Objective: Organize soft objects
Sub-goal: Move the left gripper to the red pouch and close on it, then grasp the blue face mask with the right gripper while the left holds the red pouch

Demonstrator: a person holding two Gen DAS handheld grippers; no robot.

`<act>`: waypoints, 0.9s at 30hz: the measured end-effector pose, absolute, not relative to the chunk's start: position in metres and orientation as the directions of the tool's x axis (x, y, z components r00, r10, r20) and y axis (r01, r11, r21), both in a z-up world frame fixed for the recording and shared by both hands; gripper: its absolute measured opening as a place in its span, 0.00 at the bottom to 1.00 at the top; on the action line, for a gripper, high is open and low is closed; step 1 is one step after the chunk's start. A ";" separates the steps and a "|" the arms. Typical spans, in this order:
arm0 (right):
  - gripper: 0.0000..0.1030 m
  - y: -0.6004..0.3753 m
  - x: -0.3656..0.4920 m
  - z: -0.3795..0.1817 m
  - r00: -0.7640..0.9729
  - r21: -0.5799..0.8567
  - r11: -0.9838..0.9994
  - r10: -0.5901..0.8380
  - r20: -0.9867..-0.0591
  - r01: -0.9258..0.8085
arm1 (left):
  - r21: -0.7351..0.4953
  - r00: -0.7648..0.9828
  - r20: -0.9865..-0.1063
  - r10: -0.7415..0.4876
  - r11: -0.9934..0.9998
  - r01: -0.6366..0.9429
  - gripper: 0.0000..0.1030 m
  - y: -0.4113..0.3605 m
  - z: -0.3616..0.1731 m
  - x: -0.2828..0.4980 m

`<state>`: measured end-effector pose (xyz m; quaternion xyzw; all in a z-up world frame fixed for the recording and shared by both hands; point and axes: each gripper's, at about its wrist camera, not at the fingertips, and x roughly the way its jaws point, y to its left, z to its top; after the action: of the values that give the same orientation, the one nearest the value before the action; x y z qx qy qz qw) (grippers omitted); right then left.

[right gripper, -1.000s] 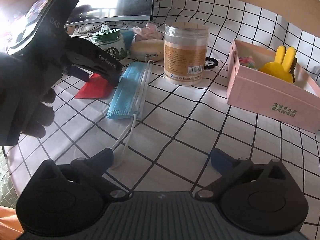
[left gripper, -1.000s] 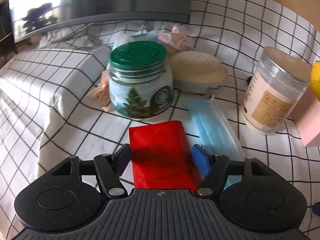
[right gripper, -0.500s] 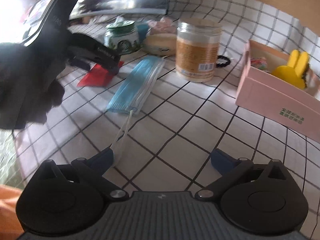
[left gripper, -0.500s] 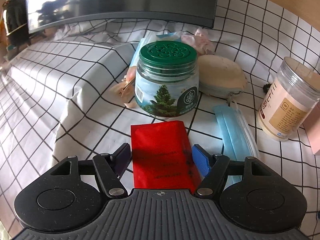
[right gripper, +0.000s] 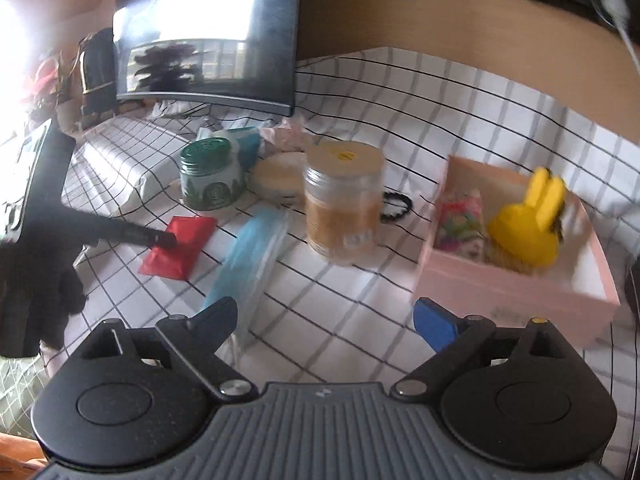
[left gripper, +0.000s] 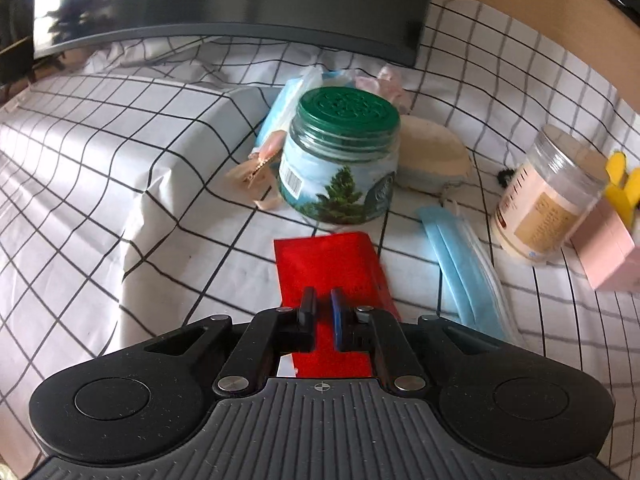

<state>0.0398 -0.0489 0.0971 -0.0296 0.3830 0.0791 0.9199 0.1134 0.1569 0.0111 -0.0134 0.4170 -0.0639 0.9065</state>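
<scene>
A flat red packet (left gripper: 332, 268) lies on the checked cloth in front of a green-lidded jar (left gripper: 342, 160). My left gripper (left gripper: 323, 300) is shut on the packet's near end; it also shows in the right wrist view (right gripper: 166, 239) on the packet (right gripper: 180, 246). A blue face mask (left gripper: 460, 268) lies just right of the packet, seen too in the right wrist view (right gripper: 252, 252). My right gripper (right gripper: 326, 316) is open and empty, raised above the cloth near the mask's end. A pink box (right gripper: 516, 284) holds a yellow rabbit toy (right gripper: 528, 224).
A clear jar with a tan label (right gripper: 342, 204) stands mid-table. A beige pouch (left gripper: 434, 156), a black hair tie (right gripper: 396, 204), tissue packs (left gripper: 288, 104) and a hair clip (left gripper: 256, 172) lie behind the jars. A monitor (right gripper: 208, 48) stands at the back.
My left gripper has closed on the red packet; its jaws were open around it before. My right gripper has risen and pulled back, staying open.
</scene>
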 end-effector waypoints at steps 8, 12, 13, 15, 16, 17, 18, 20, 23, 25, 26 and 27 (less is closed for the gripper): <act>0.93 -0.008 0.056 0.080 0.619 -0.025 0.972 0.131 -0.774 -0.236 | -0.288 0.521 -0.800 -0.297 0.952 0.100 0.09 0.181 0.015 0.111; 0.93 0.000 0.054 0.074 0.597 -0.025 0.968 0.135 -0.791 -0.251 | -0.220 0.583 -0.780 -0.225 0.972 0.081 0.10 0.174 0.024 0.107; 0.93 0.001 0.056 0.074 0.597 -0.021 0.966 0.142 -0.790 -0.257 | -0.225 0.592 -0.775 -0.219 0.972 0.064 0.10 0.174 0.026 0.109; 0.93 0.004 0.060 0.076 0.605 -0.018 0.962 0.157 -0.781 -0.272 | -0.273 0.598 -0.768 -0.229 0.962 0.018 0.10 0.181 0.030 0.113; 0.93 0.006 0.064 0.078 0.607 -0.013 0.960 0.167 -0.777 -0.280 | -0.293 0.603 -0.762 -0.233 0.956 0.000 0.10 0.187 0.033 0.114; 0.93 0.008 0.069 0.079 0.607 -0.004 0.958 0.179 -0.774 -0.288 | -0.294 0.616 -0.756 -0.222 0.956 -0.016 0.10 0.192 0.037 0.112; 0.93 0.012 0.074 0.080 0.607 0.007 0.956 0.192 -0.771 -0.294 | -0.283 0.627 -0.752 -0.204 0.959 -0.027 0.10 0.196 0.040 0.112; 0.93 0.022 0.084 0.082 0.609 0.033 0.952 0.222 -0.762 -0.305 | -0.252 0.655 -0.740 -0.153 0.966 -0.059 0.10 0.208 0.048 0.108; 0.87 0.046 0.100 0.080 0.597 0.083 0.942 0.271 -0.755 -0.324 | -0.230 0.696 -0.709 -0.113 0.970 -0.076 0.11 0.227 0.055 0.100; 0.86 0.065 0.115 0.072 0.572 0.115 0.934 0.301 -0.763 -0.338 | -0.219 0.708 -0.699 -0.104 0.973 -0.074 0.11 0.238 0.058 0.096; 0.86 0.076 0.122 0.067 0.560 0.123 0.931 0.308 -0.770 -0.343 | -0.219 0.705 -0.701 -0.104 0.973 -0.075 0.11 0.244 0.058 0.094; 0.84 0.088 0.131 0.061 0.545 0.124 0.930 0.306 -0.780 -0.345 | -0.226 0.699 -0.707 -0.109 0.971 -0.077 0.11 0.252 0.057 0.093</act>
<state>0.1309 0.0878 0.0605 -0.0222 0.4394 0.1853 0.8787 0.0931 0.2517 0.0568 -0.1202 0.3881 -0.0087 0.9137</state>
